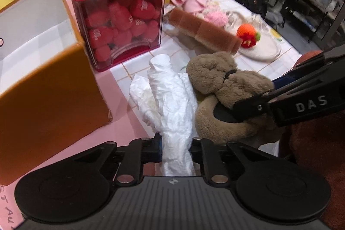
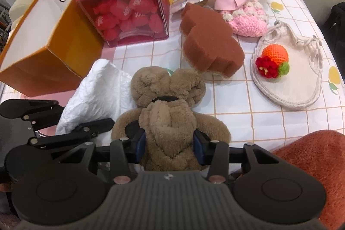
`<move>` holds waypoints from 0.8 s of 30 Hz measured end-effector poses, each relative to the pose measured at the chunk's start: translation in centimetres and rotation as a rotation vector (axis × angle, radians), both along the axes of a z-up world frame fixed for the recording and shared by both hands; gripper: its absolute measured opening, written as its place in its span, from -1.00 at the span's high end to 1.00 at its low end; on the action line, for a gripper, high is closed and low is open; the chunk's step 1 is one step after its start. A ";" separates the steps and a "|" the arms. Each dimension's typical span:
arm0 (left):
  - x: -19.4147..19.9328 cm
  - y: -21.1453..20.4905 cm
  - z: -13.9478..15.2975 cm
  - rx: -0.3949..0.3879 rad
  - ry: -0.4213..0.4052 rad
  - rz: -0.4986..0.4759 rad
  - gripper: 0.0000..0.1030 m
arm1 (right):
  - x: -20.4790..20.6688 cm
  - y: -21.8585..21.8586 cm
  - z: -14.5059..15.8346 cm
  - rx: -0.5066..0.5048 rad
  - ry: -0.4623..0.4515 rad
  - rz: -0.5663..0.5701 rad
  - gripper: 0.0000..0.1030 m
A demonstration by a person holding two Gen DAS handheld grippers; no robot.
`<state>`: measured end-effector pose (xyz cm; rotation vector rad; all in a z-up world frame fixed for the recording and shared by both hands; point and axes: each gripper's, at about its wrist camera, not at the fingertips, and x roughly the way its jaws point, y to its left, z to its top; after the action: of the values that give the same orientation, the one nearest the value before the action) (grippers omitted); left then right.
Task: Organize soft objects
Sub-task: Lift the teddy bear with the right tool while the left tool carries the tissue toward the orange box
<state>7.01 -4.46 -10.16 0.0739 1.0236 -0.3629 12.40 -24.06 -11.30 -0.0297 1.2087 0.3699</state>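
L gripper tilted steeply down, fingers pinching white paper; R gripper likewise, fingers pinching plush, over checked-cloth desk.

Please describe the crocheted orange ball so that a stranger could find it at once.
Start at the red box and look right, past the brown sponge, to the cream pouch. The orange ball lies on it. Only it carries a red flower and a green leaf.
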 end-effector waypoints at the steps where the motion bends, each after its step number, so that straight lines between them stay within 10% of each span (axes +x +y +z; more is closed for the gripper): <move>1: -0.2 0.2 0.5 -0.014 -0.002 0.003 0.71 | 0.0 -0.1 0.2 0.012 -0.002 0.001 0.15; 24: -3.8 7.4 12.7 -0.179 -0.205 0.209 0.71 | -1.6 2.8 11.6 0.238 -0.184 0.071 0.14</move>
<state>3.22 2.91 2.56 -0.1541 0.7842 -0.2489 10.80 -21.24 0.29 0.0973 0.9782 0.5596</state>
